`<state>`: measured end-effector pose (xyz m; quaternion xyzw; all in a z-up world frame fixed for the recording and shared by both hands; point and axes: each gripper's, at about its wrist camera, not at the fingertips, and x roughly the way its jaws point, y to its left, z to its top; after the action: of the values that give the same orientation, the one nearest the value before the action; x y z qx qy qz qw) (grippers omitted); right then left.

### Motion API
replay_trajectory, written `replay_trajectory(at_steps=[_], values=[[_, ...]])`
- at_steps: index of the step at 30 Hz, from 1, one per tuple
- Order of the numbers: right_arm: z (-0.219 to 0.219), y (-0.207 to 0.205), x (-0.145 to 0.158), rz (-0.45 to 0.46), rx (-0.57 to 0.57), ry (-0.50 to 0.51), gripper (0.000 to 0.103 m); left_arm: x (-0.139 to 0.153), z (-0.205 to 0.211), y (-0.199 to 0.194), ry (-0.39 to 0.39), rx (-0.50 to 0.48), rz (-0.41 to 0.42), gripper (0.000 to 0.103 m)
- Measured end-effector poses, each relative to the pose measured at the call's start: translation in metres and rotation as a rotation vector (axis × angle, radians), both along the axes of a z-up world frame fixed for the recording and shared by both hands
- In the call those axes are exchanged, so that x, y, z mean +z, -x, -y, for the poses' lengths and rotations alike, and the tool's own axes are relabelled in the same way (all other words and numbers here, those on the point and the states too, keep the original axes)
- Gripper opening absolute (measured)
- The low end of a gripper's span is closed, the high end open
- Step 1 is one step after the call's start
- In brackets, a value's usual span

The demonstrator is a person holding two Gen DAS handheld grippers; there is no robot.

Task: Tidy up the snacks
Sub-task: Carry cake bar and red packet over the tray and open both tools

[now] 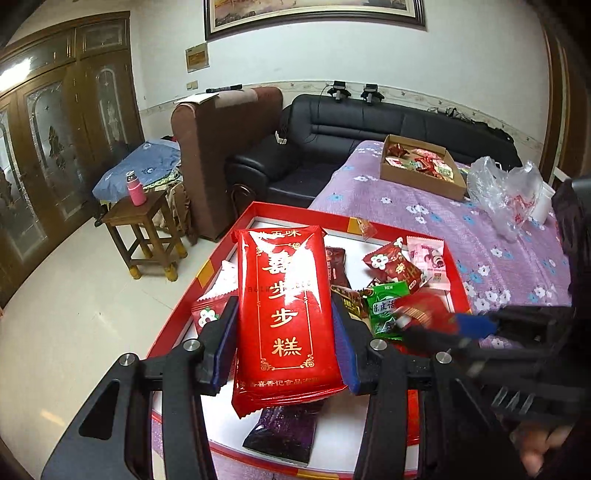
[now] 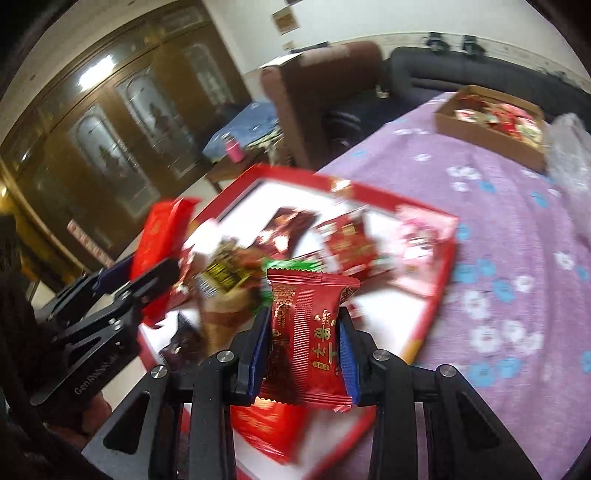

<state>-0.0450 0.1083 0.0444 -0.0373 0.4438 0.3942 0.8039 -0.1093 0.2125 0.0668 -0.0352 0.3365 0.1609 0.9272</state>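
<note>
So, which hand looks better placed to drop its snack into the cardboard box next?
Probably right: the right gripper, holding a small red packet, appears nearer the cardboard box than the left gripper.

Both wrist views close above red tray, right perhaps nearer

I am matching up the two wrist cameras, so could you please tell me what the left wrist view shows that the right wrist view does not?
Only the left wrist view shows the framed picture on the wall, the wooden stool in full and the white cup behind the plastic bag. Only the right wrist view shows clearly the small red snack packet in the right claw. Both show the red tray, the cardboard box, the pink bottle, the black sofa and the long red packet in the left claw.
</note>
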Motion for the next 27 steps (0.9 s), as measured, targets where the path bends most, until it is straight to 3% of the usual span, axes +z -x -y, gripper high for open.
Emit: replay_trajectory(at_steps=[6,10,12,22,27], values=[[-0.017,0.013,-0.011,0.04,0.063,0.03,0.039,-0.004,0.004,-0.005,-0.04,0.017,-0.006,0.05],[-0.001,0.009,-0.002,0.071,0.035,0.016,0.048,0.006,0.004,0.002,-0.059,0.047,0.036,0.084],[0.012,0.007,0.004,0.104,0.01,-0.008,0.059,0.013,0.007,0.008,-0.075,0.051,0.074,0.084],[0.069,-0.003,0.039,0.173,-0.112,-0.102,0.07,0.017,0.048,0.004,-0.242,0.073,0.012,0.084],[0.077,-0.001,0.041,0.19,-0.124,-0.088,0.07,0.024,0.058,0.006,-0.211,0.063,0.029,0.084]])
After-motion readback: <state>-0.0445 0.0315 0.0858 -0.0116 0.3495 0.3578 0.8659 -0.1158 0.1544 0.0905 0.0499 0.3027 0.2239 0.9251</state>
